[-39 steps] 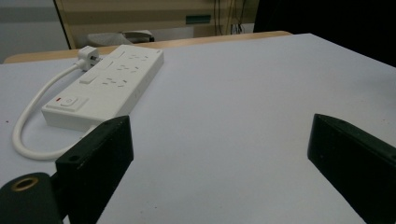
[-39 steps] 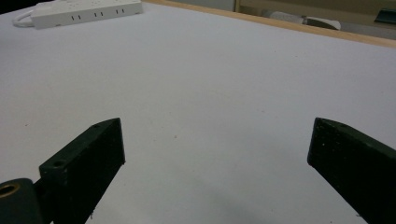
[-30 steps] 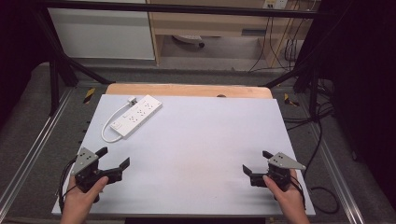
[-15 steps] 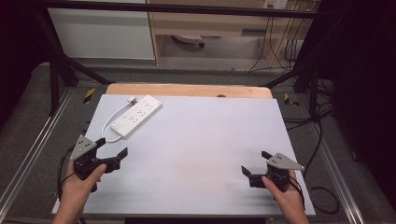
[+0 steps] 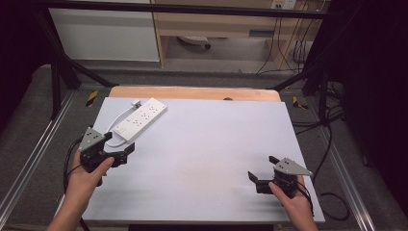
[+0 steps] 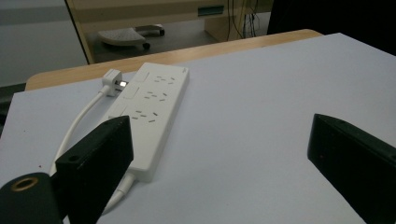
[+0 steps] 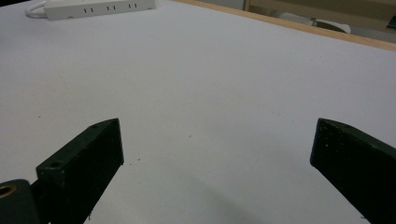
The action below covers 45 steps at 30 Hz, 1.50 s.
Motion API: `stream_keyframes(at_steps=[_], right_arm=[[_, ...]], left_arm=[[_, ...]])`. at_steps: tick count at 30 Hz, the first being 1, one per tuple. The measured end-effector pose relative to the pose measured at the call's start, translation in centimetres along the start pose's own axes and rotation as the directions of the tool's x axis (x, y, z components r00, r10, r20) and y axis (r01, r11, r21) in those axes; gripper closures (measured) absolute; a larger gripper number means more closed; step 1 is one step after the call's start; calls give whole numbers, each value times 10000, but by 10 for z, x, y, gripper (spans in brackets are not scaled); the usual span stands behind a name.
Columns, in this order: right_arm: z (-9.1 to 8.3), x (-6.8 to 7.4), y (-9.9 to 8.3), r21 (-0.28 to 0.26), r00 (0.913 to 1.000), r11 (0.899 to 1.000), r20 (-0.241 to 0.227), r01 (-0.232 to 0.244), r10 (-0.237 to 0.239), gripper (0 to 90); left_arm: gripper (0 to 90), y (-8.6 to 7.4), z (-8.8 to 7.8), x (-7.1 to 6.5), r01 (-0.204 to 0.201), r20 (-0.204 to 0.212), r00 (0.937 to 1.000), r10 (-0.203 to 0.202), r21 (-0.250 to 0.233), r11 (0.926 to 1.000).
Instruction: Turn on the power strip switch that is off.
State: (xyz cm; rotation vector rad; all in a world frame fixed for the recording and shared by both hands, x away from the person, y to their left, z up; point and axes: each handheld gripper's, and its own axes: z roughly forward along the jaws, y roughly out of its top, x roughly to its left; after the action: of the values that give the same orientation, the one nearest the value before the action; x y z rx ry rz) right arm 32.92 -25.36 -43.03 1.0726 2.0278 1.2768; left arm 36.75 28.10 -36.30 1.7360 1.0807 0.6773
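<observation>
High view, left gripper (image 5: pixel 126 153): jaws open, near power strip (image 5: pixel 141 118) at tabletop's far left corner.
Right gripper (image 5: pixel 261 183): jaws open, near right edge.
Progress: strip ungrasped; pickup left.

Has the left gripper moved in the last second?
Yes. The left gripper has gone forward up the table, toward the power strip, which lies where it was. Its jaws are open, close to the strip's near end.

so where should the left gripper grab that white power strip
Probably across its narrow width at the near end of the power strip, where the cord leaves. It lies flat with its long axis running away from the open left gripper, so come in from that near end, jaws straddling the long sides.
</observation>
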Motion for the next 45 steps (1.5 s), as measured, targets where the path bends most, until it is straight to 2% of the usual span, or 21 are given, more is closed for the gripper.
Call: stream_keyframes(at_steps=[5, 21, 26, 28, 36, 39, 41, 43, 45], right_arm=[[0, 0, 0, 10, 10000, 10000, 6, 1, -1, 31], [1, 1, 0, 74, 9999, 9999, -28, 119, -119, 29], [2, 2, 0, 93, 9999, 9999, -36, 96, -96, 29], [2, 2, 0, 104, 9999, 9999, -38, 102, -102, 29], [1, 1, 0, 63, 9999, 9999, -46, 105, -105, 29], [1, 2, 0, 61, 9999, 9999, -87, 103, -102, 29], [2, 2, 0, 97, 9998, 9999, -138, 130, -129, 28], [2, 2, 0, 106, 9997, 9998, -166, 160, -158, 28], [2, 3, 0, 113, 9996, 9997, -176, 212, -210, 28]], left_arm=[[71, 5, 7, 7, 17, -103, 9999, -16, 31, 10000], [73, 9, 33, 26, 465, -176, 9988, -458, 408, 9981], [75, 13, 41, 32, 456, -396, 9982, -440, 402, 9982], [77, 14, 45, 36, 631, -465, 9970, -612, 403, 9972], [84, 17, 58, 47, 777, -868, 9935, -731, 512, 9957], [90, 17, 65, 52, 1122, -989, 9893, -1070, 481, 9925], [94, 15, 70, 54, 1115, -1108, 9884, -1044, 602, 9919], [99, 15, 71, 54, 1266, -1097, 9867, -1196, 587, 9902], [98, 14, 77, 59, 1651, -1132, 9809, -1584, 525, 9849]])
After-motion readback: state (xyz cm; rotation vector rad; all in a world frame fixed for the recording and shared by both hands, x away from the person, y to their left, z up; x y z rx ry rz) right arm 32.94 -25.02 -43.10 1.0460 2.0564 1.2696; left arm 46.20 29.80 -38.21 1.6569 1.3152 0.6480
